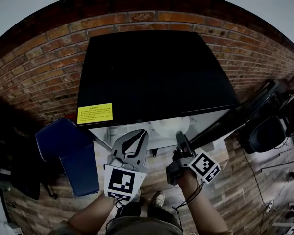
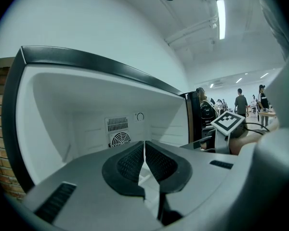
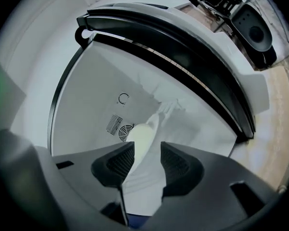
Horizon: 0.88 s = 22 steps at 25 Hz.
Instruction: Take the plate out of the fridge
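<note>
Right claw (image 3: 147,150) gapes wide and empty; my left claw (image 2: 144,147) is closed on nothing. Farther in, the plate (image 3: 142,134) looks round and pale inside the white fridge (image 3: 91,105).

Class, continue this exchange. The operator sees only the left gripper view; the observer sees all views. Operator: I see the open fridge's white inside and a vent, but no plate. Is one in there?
Observer: Yes, the right gripper view shows a white plate inside the fridge.
Operator: Is the right claw holding it?
Observer: No, the right claw is open, the plate ahead of it, ungripped.
Operator: Anything beside the fridge?
Observer: The head view shows a blue chair left of it.
</note>
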Motion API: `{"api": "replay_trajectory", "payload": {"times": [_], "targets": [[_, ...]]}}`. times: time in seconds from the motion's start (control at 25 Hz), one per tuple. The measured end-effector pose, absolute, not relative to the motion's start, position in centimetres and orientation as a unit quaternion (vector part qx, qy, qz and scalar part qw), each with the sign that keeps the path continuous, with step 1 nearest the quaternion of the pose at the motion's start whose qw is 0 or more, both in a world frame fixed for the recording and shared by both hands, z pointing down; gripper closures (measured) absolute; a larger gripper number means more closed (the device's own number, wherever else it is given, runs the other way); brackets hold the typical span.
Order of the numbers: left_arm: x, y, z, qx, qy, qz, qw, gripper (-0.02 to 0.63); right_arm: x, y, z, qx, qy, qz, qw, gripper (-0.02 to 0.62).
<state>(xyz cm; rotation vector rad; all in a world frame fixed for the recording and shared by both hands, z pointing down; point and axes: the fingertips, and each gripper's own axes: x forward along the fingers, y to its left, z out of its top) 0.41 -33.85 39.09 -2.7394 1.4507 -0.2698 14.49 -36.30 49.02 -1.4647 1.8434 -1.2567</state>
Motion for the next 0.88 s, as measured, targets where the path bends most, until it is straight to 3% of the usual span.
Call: {"api": "replay_trajectory", "payload": {"times": [0.68,0.88], "targets": [[0.6,-33.6,39.8,-0.882,0.462,-0.096,0.012,0.583,12.1,-37.6,50.2,-0.472,0.621,-0.542,0.313,0.469],[0.9,-33.6,40.1,-0.884,0.458,-0.097,0.009,0.583,11.7,-37.7,50.1,-0.476,0.622,-0.541,0.307,0.525]]}}
